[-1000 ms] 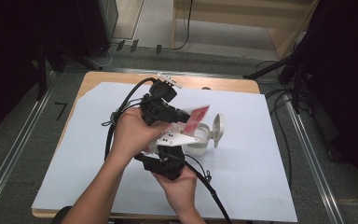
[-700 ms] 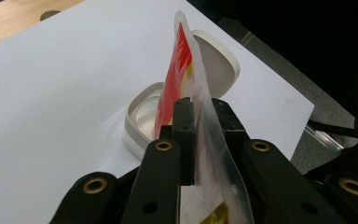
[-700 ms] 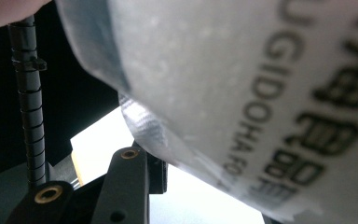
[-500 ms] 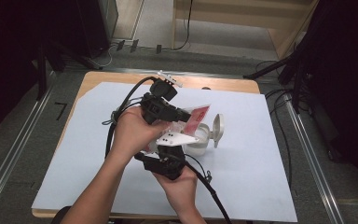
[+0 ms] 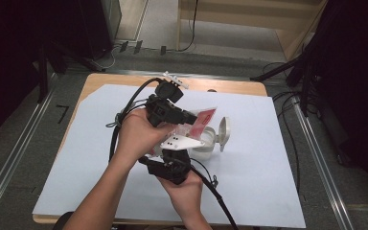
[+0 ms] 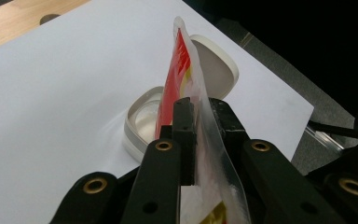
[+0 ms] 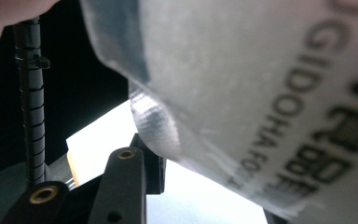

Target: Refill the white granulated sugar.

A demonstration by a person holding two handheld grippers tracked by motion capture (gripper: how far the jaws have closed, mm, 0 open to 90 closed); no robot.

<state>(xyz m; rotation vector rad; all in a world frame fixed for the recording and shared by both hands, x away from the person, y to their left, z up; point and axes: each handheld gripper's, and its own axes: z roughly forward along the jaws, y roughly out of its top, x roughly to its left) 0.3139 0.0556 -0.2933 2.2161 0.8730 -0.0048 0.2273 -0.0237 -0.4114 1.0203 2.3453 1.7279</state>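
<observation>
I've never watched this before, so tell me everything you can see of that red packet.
The red packet is a flat, glossy plastic sachet, red and yellow with clear sealed edges. It stands on edge, pinched between the jaws of the left tool, above an open white container. The right gripper view shows its clear edge with printed lettering close to the right tool.

White sheet (image 5: 268,158) covers the wooden table (image 5: 230,86); grey floor (image 5: 24,143) around.

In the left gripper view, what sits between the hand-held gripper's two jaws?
The red and clear sachet, standing on edge, is clamped between the jaws of the left hand-held gripper. The open white container lies on the white sheet beyond.
</observation>
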